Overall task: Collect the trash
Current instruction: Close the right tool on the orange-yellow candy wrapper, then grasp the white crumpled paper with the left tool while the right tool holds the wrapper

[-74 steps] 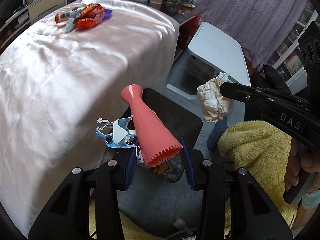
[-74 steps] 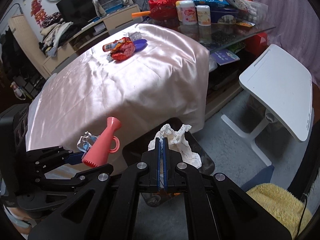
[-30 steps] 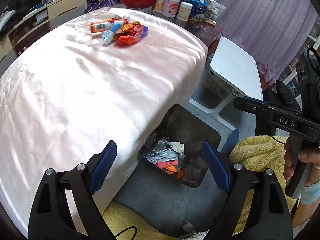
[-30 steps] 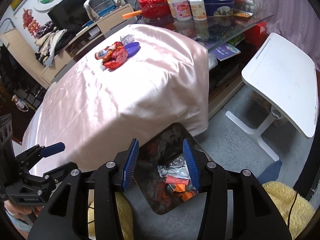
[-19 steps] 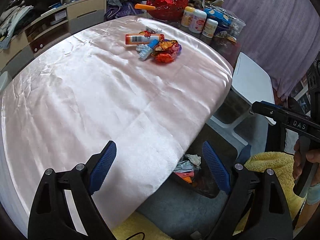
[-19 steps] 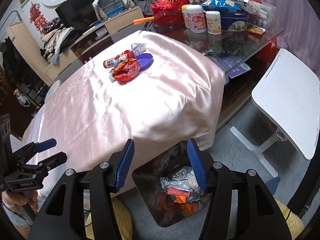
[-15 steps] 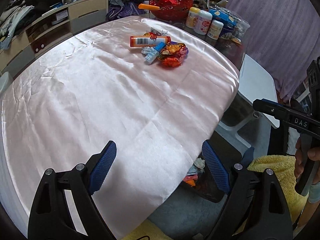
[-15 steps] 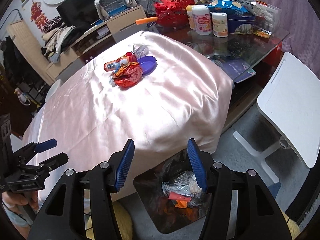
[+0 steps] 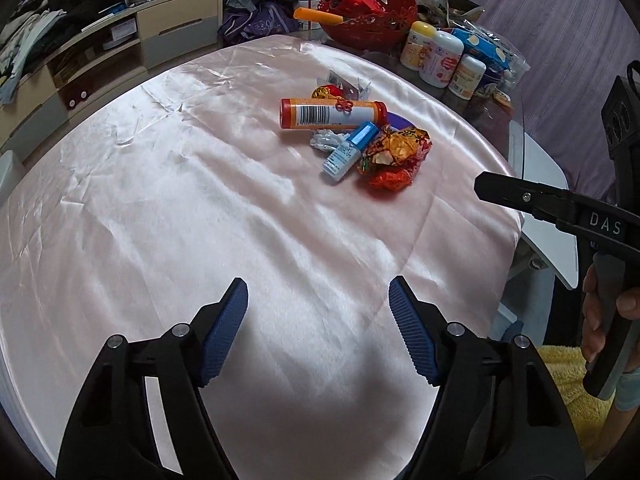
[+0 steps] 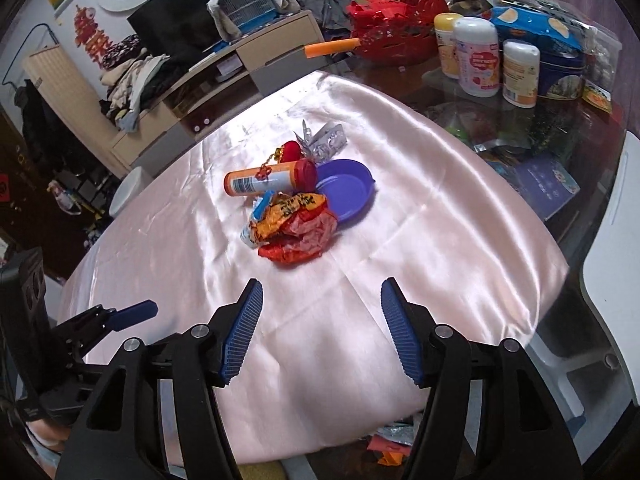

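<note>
Big pale pink satin cloth (image 9: 168, 208) spread over the desk (image 10: 552, 132), filling both views, wrinkled and glossy. On the bare dark end of the desk beyond it, a red basket (image 9: 372, 20) and a row of white bottles (image 10: 478, 56) stand well away from the action.

Both tools are up over the near part of the cloth. The left hand-held gripper (image 9: 318, 332) has its blue pads spread wide, nothing between them. The right hand-held gripper (image 10: 322, 330) is the same story, jaws wide apart and empty, pointing at the pile.

And there's the trash, one small cluster towards the far part of the cloth. Largest piece, the purple lid (image 10: 346, 194), flat on the cloth at the pile's right edge. Touching it, a crumpled red and gold wrapper (image 10: 298, 226), nearest the right tool. Behind that lies an orange tube (image 9: 332, 114) on its side, barcode up. A small blue-capped bottle (image 9: 352, 150) leans against the wrapper, with a scrap of crumpled foil (image 9: 326, 139) just beside it. Silvery blister packs (image 10: 324, 140) sit at the far edge.

Below the cloth's hanging edge, bits of rubbish (image 10: 394, 442) show on the floor side, partly hidden.
</note>
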